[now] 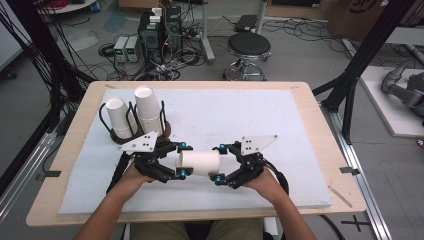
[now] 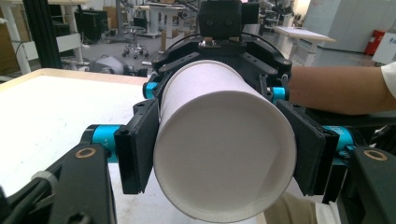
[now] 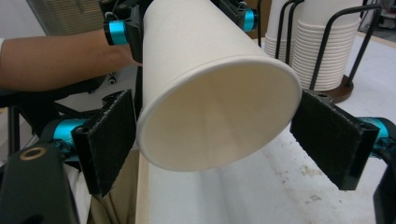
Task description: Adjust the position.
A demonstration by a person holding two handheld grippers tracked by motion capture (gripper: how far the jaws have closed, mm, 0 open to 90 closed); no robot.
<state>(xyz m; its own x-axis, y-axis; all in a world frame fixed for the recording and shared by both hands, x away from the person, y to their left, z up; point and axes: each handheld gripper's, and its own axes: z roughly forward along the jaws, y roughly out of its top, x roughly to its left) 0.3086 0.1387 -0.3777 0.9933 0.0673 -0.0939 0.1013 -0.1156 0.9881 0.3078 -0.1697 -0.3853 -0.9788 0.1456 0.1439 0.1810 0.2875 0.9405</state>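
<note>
A white paper cup point(image 1: 199, 162) lies on its side in the air just above the near middle of the white board point(image 1: 280, 120), held level between the two grippers. Its closed bottom end points left and sits between the pads of the left gripper point(image 1: 181, 159), whose jaws are pinched against the cup's sides. Its open mouth points right, toward the right gripper point(image 1: 220, 163). In the right gripper view that gripper's jaws stand spread, one on each side of the cup's rim, with a gap showing between each pad and the rim. Both hands hold their grippers low over the near edge of the board. At the far left stands a black wire holder point(image 1: 131, 120) with two stacks of white cups point(image 1: 148, 107) upside down in it, well apart from the held cup.
</note>
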